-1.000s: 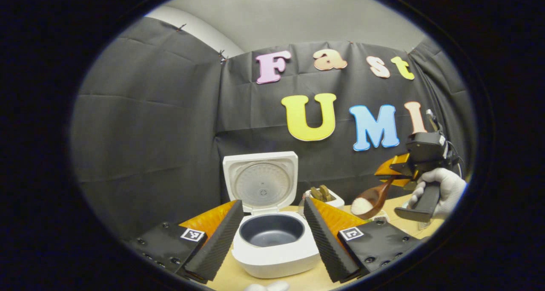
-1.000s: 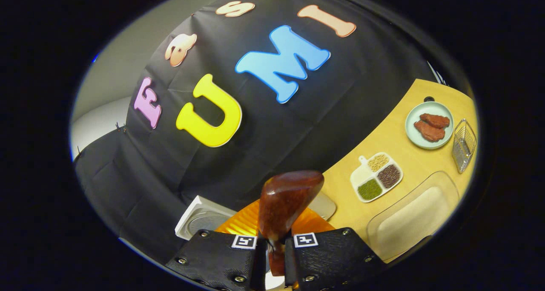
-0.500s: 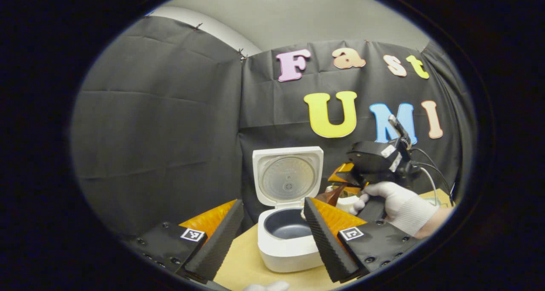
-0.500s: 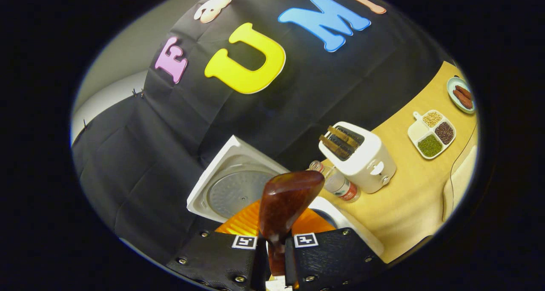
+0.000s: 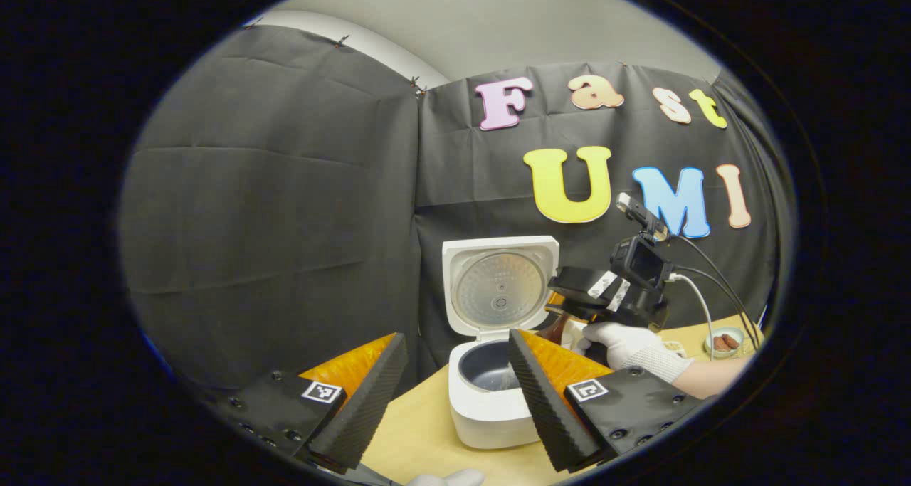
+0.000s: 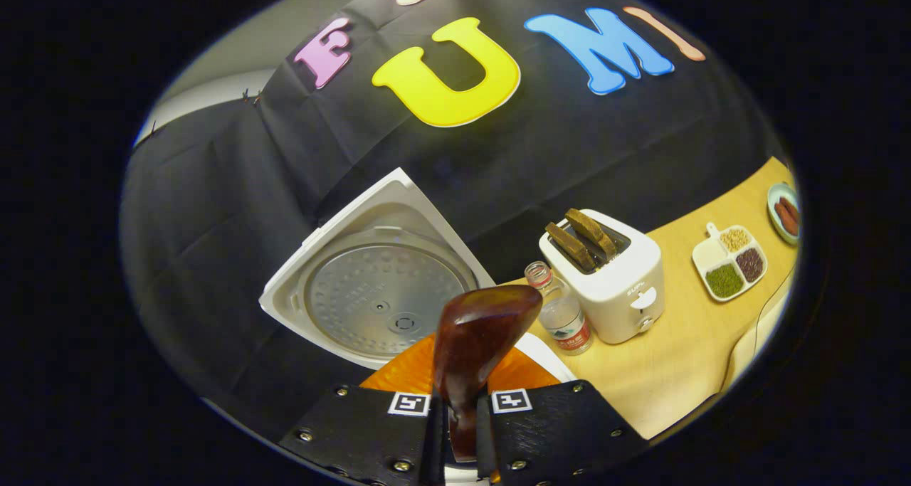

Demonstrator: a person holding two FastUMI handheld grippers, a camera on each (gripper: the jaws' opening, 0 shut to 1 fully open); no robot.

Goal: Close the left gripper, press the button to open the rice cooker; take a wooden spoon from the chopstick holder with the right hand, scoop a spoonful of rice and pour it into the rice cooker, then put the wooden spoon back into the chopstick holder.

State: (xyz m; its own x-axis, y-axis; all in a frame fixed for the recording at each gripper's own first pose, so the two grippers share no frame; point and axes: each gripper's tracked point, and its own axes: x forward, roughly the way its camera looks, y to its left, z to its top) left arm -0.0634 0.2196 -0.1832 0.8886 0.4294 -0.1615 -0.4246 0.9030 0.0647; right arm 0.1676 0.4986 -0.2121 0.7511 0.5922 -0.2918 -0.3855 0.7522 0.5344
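Wooden spoon [image 6: 478,336], glossy, pinched in right tongs [image 6: 459,429]; ridged left tongs [image 5: 455,393] spread.

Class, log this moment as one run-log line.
step: pouring rice | right gripper: shut on wooden spoon | left gripper: open | rice cooker: lid up

White rice cooker [image 5: 491,408] open — wooden spoon [image 6: 473,344] over pot.

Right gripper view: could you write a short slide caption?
Right tool holds wooden spoon before the open rice cooker lid, toaster beside.
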